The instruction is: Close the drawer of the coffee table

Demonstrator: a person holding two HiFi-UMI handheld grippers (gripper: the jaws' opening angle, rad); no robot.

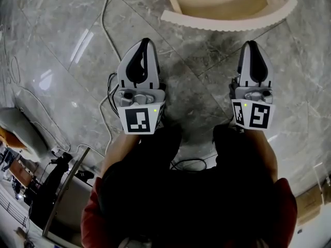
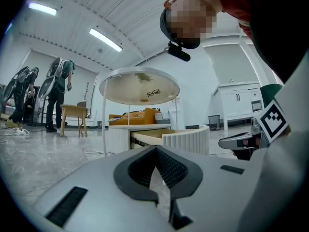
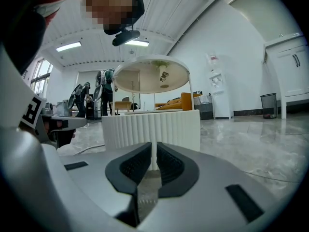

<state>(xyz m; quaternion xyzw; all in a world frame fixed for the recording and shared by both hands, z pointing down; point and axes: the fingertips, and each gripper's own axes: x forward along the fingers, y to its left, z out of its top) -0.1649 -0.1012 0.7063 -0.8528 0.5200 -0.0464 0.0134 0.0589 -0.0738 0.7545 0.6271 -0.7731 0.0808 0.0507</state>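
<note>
The grey marble floor (image 1: 51, 45) fills most of the head view and runs off to white walls in both gripper views; on it stands the coffee table (image 2: 118, 140), a low white ribbed drum with a round tray top (image 2: 139, 86) raised above it on thin legs; its drawer (image 1: 227, 4) is pulled out, showing pale wood inside and a curved ribbed front facing the person.

In the head view the drawer lies ahead of both tools with bare floor between, touching neither; its front spans the gap between them and reaches further toward the right one. The left gripper (image 1: 144, 42) points level with the drawer ahead and off to its right; its jaws are clenched tip to tip on nothing. The right gripper (image 1: 252, 44) faces the ribbed front squarely, the front filling the middle of the right gripper view just past the jaw tips; those jaws are pressed together too, with nothing held.

A thin cable (image 1: 106, 19) trails across the floor to the left of the left gripper; far back in the left gripper view stand people (image 2: 60, 93) beside a small wooden table (image 2: 75, 115).
</note>
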